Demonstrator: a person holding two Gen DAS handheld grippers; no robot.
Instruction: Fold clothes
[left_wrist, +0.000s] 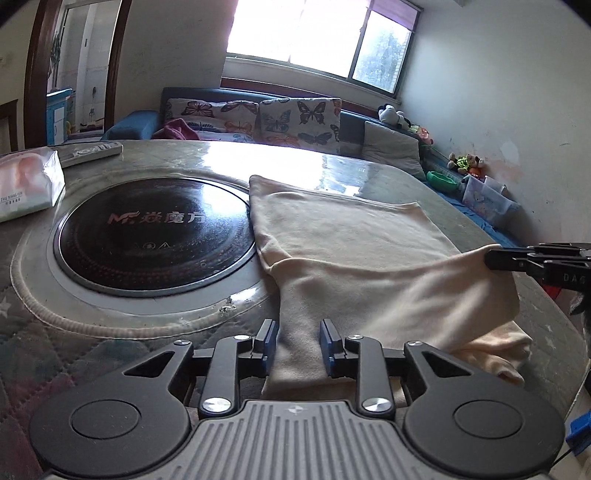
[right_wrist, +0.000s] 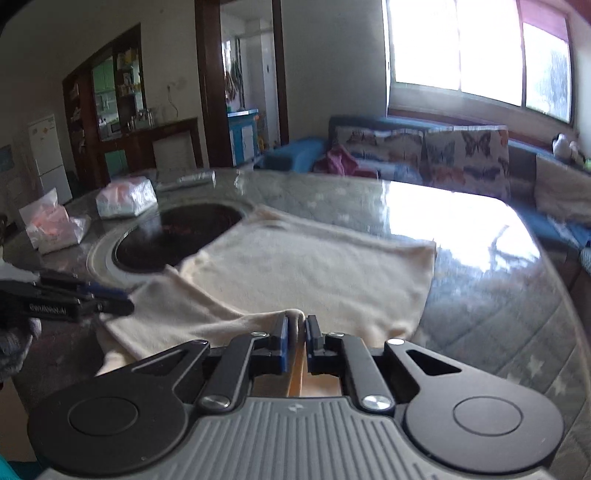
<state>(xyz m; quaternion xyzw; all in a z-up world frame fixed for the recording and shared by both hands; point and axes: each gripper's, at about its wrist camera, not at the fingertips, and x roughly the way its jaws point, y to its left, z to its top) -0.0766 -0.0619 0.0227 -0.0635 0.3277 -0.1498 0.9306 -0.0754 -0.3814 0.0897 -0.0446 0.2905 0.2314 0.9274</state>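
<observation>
A cream garment (left_wrist: 354, 258) lies spread on the round glass-topped table (left_wrist: 332, 162), right of the black hotplate (left_wrist: 155, 232). My left gripper (left_wrist: 298, 343) is open, its jaws on either side of the garment's near left edge, with cloth between them. My right gripper (right_wrist: 295, 334) is shut on a fold of the same garment (right_wrist: 314, 266) and holds its near right corner a little above the table. The right gripper also shows in the left wrist view (left_wrist: 495, 258), pinching the raised corner. The left gripper shows in the right wrist view (right_wrist: 125, 301) at the cloth's left edge.
A tissue pack (left_wrist: 27, 181) and a remote (left_wrist: 92, 151) lie at the table's far left. A second plastic pack (right_wrist: 55, 225) lies beside them. A sofa with butterfly cushions (left_wrist: 258, 118) and toys (left_wrist: 465, 162) stands behind the table. The table's right edge (left_wrist: 546, 306) is close.
</observation>
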